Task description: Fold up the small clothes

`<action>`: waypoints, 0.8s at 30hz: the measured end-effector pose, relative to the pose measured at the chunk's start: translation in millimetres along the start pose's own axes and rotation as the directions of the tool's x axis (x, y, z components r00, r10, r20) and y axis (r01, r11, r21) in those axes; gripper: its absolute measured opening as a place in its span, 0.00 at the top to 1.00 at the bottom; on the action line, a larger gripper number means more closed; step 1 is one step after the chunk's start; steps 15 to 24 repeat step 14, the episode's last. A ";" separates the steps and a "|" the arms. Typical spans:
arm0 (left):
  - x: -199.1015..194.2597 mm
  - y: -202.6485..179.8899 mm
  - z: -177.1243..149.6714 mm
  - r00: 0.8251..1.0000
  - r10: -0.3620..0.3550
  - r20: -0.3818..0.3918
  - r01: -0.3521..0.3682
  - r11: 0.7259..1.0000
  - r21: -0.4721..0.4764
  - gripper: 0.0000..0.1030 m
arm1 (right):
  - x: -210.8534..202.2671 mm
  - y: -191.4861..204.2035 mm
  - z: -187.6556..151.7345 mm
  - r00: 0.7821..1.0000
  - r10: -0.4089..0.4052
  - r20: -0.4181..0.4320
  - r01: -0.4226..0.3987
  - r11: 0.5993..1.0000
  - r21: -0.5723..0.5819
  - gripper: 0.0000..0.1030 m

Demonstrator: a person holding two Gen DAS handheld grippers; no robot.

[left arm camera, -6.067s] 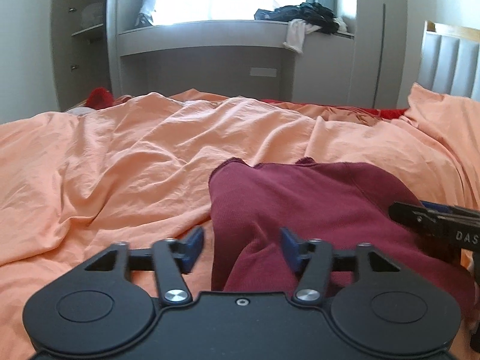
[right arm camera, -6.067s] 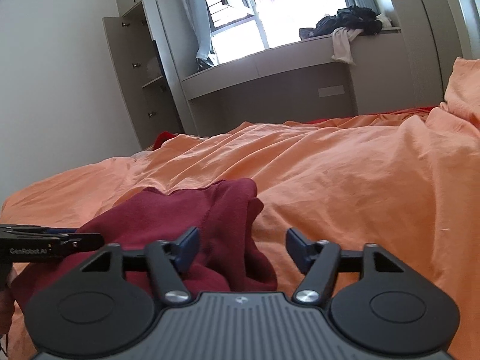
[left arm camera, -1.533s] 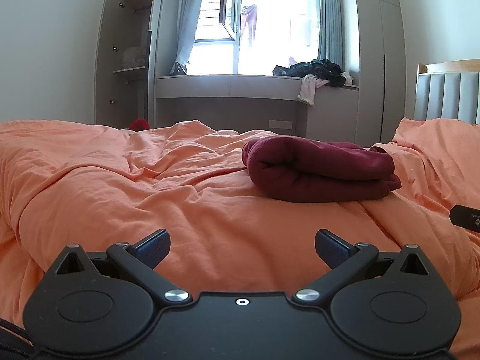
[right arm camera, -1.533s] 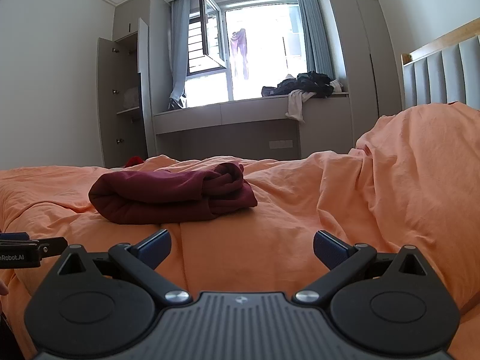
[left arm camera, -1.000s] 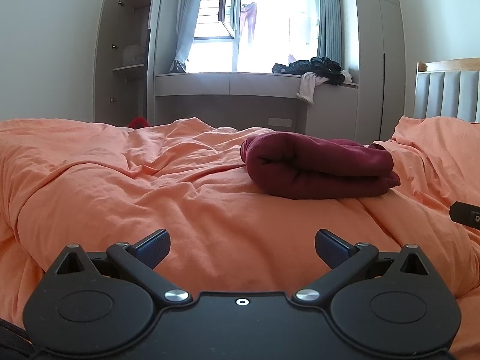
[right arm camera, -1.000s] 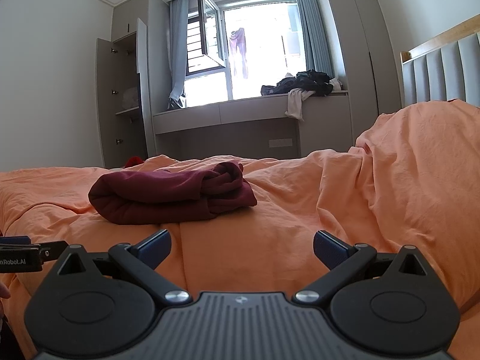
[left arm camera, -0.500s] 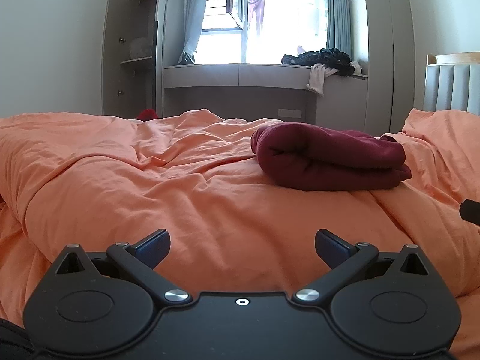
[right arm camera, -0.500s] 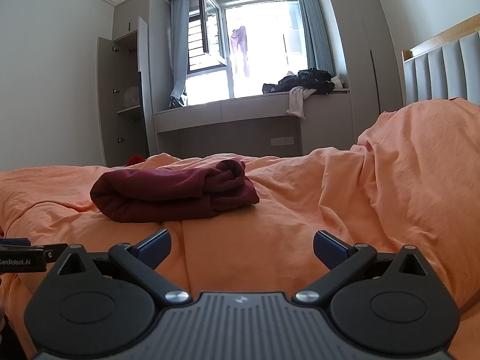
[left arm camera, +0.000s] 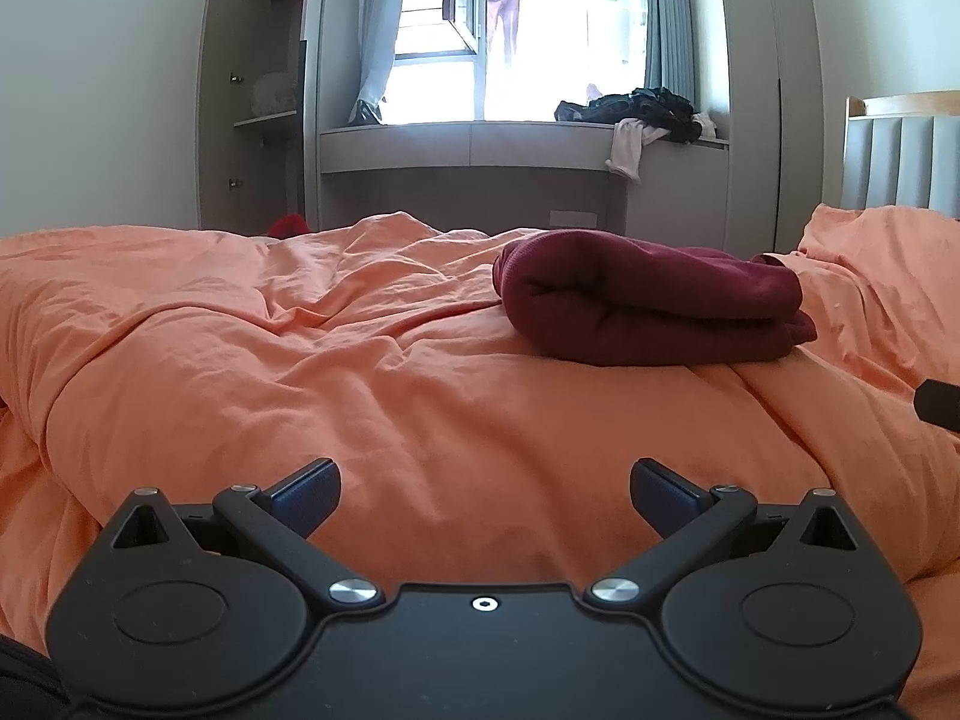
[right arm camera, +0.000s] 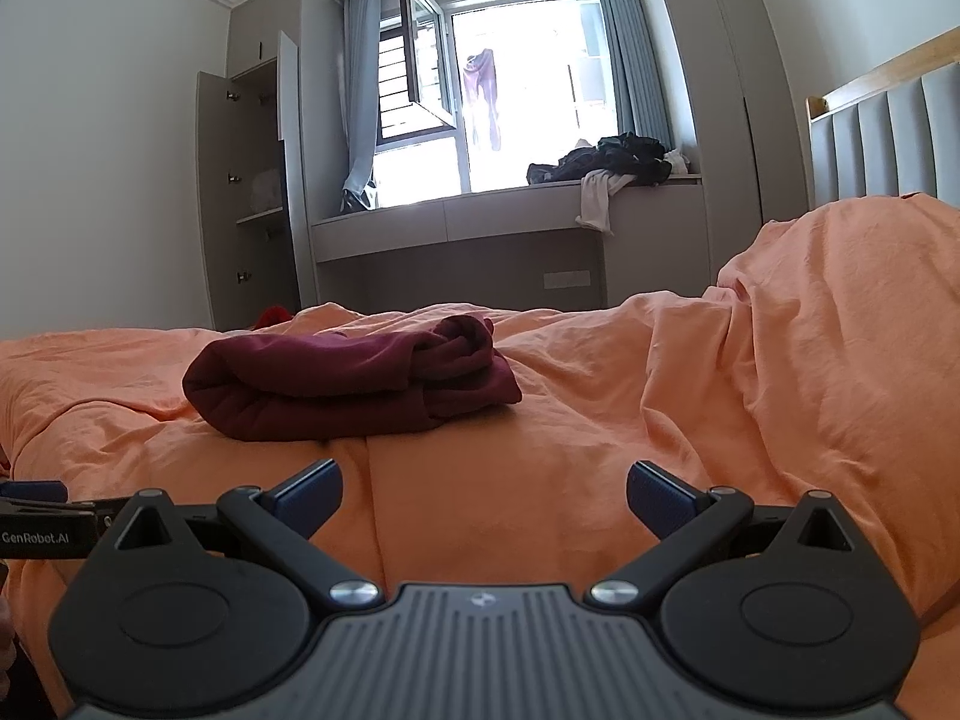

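Reading "GenRobot.AI" on left tool [right arm camera: 36, 531] near folded maroon garment [right arm camera: 348, 387]

Red cloth [left arm camera: 651, 306] folded up into a thick bundle now, not spread flat under the fingers like before. Left gripper [left arm camera: 485, 495] and right gripper [right arm camera: 483, 495] pulled back from it, jaws spread wide instead of close together, holding nothing. More of the orange blanket [left arm camera: 372, 384] showing in between.
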State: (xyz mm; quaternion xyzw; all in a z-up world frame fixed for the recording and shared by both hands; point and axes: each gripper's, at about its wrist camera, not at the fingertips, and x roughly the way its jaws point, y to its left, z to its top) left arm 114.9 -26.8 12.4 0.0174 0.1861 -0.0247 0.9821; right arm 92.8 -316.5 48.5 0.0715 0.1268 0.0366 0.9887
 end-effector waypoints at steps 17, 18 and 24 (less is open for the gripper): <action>2.3 -1.1 -2.3 1.000 0.002 -0.018 -0.002 1.000 -0.001 0.00 | -1.6 -1.4 -1.4 1.000 -0.003 0.001 0.003 1.000 0.008 0.00; 2.3 -1.1 -2.3 1.000 0.002 -0.018 -0.002 1.000 -0.001 0.00 | -1.6 -1.4 -1.4 1.000 -0.003 0.001 0.003 1.000 0.008 0.00; 2.3 -1.1 -2.3 1.000 0.002 -0.018 -0.002 1.000 -0.001 0.00 | -1.6 -1.4 -1.4 1.000 -0.003 0.001 0.003 1.000 0.008 0.00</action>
